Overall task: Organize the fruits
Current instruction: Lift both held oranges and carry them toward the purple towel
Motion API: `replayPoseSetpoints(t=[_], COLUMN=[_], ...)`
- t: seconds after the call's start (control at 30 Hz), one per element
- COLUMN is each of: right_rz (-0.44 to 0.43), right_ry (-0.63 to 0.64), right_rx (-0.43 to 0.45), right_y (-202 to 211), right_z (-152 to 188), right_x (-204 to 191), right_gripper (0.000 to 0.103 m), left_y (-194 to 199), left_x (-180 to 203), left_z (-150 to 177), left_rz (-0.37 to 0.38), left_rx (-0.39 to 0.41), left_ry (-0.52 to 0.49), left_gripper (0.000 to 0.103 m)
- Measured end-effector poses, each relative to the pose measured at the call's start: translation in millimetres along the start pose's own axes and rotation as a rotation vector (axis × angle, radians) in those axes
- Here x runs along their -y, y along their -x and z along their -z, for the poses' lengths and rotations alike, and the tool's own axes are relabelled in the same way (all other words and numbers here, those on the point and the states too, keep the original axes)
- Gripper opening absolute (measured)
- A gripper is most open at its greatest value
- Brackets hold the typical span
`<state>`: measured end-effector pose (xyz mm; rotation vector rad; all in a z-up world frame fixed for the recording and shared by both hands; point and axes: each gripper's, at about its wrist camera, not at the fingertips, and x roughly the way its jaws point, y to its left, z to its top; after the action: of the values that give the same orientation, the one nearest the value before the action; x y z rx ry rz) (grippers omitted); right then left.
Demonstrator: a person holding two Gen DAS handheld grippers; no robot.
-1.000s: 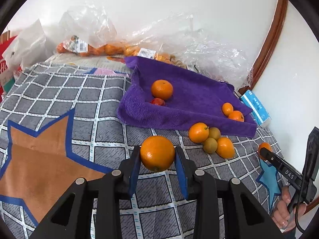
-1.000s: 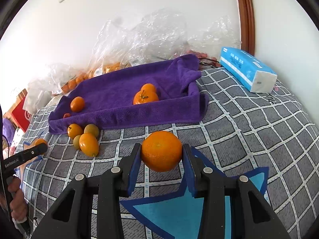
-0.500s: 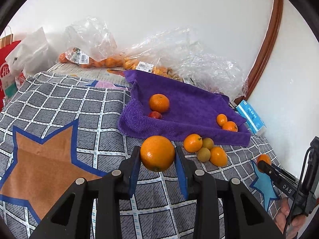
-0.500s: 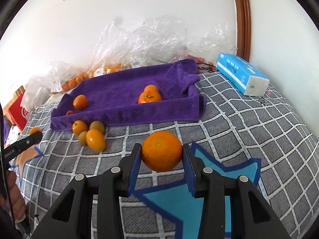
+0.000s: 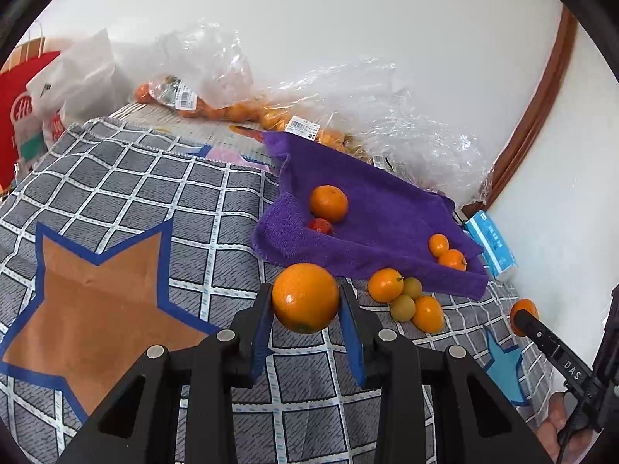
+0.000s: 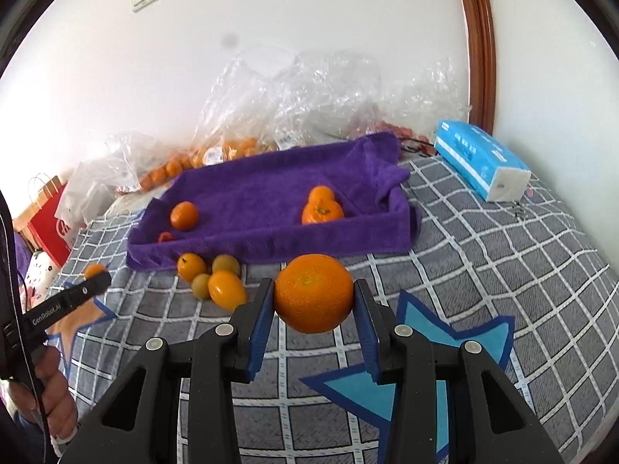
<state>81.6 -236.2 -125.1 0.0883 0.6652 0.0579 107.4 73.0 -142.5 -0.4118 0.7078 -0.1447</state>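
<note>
My left gripper [image 5: 305,301] is shut on a large orange [image 5: 305,297], held above the checked cloth, short of the purple towel-lined tray [image 5: 387,208]. My right gripper [image 6: 312,298] is shut on another large orange [image 6: 313,292], also in front of the tray [image 6: 271,189]. The tray holds an orange and a small red fruit [image 5: 321,226] at its left, and two small oranges [image 5: 445,251] at its right. A cluster of small orange and green fruits [image 5: 406,301] lies on the cloth in front of the tray, also seen in the right wrist view [image 6: 212,274].
Clear plastic bags with small oranges [image 5: 232,108] lie behind the tray by the wall. A blue tissue pack [image 6: 479,162] sits to the tray's right. A red paper bag [image 5: 19,108] stands at far left. The checked cloth with star patches [image 5: 96,290] covers the surface.
Both grippers have pulled back and risen a little with their oranges; the tray and loose fruits look smaller and farther. The grips are unchanged.
</note>
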Motion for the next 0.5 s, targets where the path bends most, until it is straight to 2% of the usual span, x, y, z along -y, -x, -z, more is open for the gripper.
replayPoseSetpoints(t=[0.1, 0.2, 0.33, 0.5], right_rz=[0.003, 0.006, -0.002, -0.009], right_ry=[0.002, 0.004, -0.003, -0.008], right_rx=[0.009, 0.010, 0.012, 0.021], right_y=[2, 3, 5, 8], right_z=[-5, -9, -14, -21], right_x=[-3, -6, -9, -14], right_gripper=[0.040, 0.040, 0.040, 0.040], left_y=[10, 19, 28, 36], left_x=[0, 3, 6, 14], left_z=[-4, -7, -11, -18], left_rz=[-0.005, -0.032, -0.031, -0.071], left_rx=[0.023, 0.022, 0.022, 0.033], left_ry=[-0.001, -0.017, -0.022, -0.063], left_gripper=[0.032, 0.032, 0.032, 0.031])
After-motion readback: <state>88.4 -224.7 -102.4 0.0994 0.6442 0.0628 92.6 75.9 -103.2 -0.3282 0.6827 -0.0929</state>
